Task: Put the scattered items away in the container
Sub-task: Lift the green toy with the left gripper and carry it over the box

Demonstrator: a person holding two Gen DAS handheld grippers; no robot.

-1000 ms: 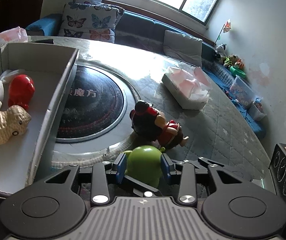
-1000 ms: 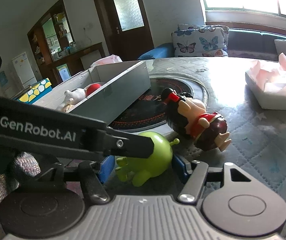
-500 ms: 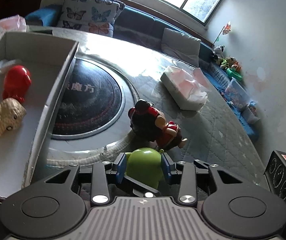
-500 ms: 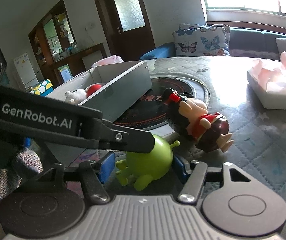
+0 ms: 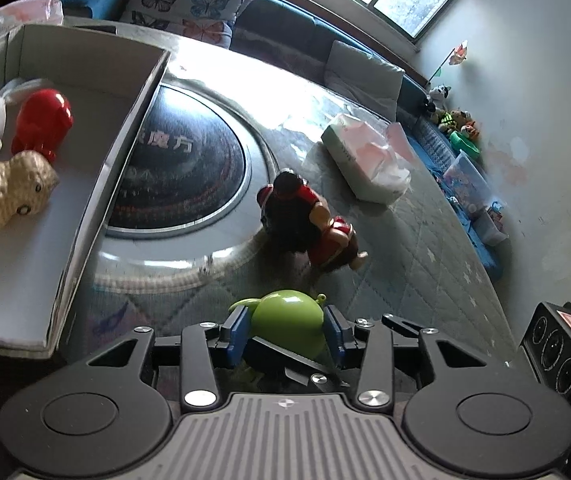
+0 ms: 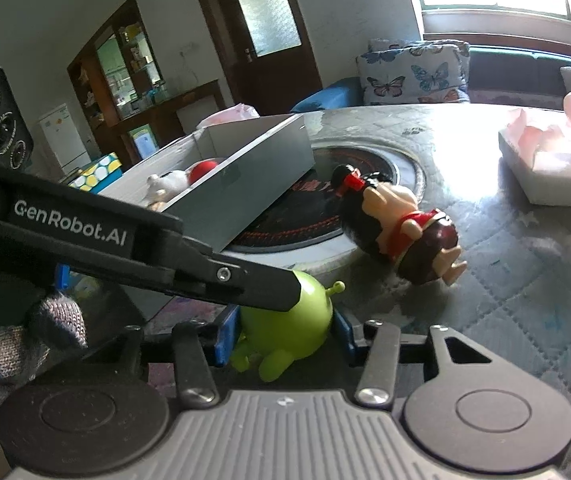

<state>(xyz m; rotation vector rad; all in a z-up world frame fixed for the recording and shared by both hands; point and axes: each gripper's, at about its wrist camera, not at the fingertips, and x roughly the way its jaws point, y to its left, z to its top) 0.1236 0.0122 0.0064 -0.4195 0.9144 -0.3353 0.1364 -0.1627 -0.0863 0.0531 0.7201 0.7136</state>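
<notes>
Round table [image 5: 425, 280] under a quilted grey-green cover with small star prints. Dark circular inset plate [image 5: 181, 176] with a pale raised ring at the centre. Open grey box [image 5: 97, 208] lies on the left side, its edge overlapping the inset's ring. Doll in red and black [image 5: 309, 224] lies on its side at the ring's edge. Green alien toy [image 5: 287, 314] lies on the cover just in front of the doll. White tissue pack [image 5: 361, 164] sits further right, well apart from the doll. Pink plastic bag [image 5: 25, 12] sits at the far edge behind the box.
</notes>
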